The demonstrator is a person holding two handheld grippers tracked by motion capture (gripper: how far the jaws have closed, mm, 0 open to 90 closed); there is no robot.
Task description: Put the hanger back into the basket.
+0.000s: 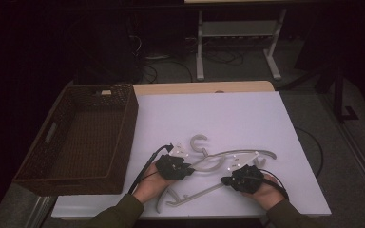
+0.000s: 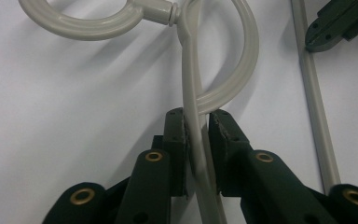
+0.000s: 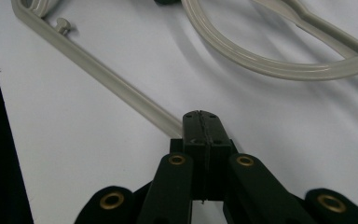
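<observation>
Pinching hanger (image 2: 193, 93) in left gripper (image 2: 197, 128) jaws near counter's (image 1: 228, 114) front edge; right gripper (image 3: 201, 122) jaws meeting beside its bar, steadying.

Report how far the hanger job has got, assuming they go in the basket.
Nothing looks done: the wicker basket holds no hangers. In hand: the left claw is shut on a grey hanger near its hook, while the right claw is shut, its jaws together beside the bar of the other hanger. Left: both hangers lie on the white table, apparently tangled.
</observation>
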